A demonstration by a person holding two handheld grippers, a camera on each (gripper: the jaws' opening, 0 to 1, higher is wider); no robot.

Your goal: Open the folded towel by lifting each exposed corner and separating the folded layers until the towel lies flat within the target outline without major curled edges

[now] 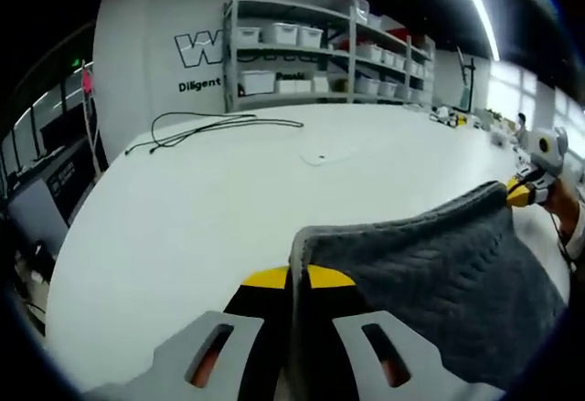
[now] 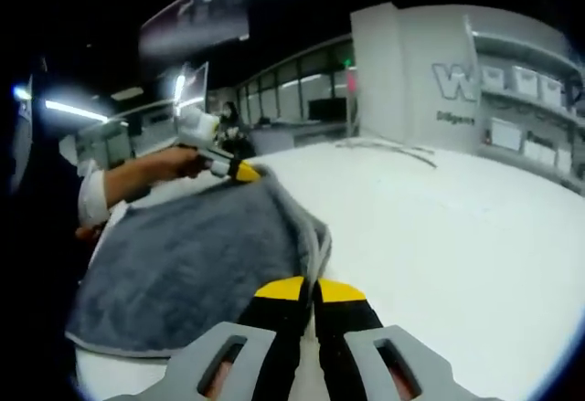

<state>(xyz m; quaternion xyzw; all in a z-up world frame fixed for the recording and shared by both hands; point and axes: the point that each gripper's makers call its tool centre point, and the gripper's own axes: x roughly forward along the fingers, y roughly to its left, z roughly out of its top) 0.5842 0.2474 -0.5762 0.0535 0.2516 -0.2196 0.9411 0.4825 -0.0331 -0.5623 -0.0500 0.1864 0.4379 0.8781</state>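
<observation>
Your left gripper (image 1: 297, 278) and right gripper (image 2: 309, 284) are both clamped on corners of the grey towel (image 1: 439, 273), one edge stretched between them, the rest draped down onto the white table (image 1: 201, 200).

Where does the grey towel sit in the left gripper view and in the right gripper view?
Left gripper view: the grey towel fills the lower right, its corner pinched in the left gripper.
Right gripper view: the towel spreads over the lower left, its corner pinched in the right gripper.
Shared landmark: the white wall with dark lettering, beyond the white table.
</observation>
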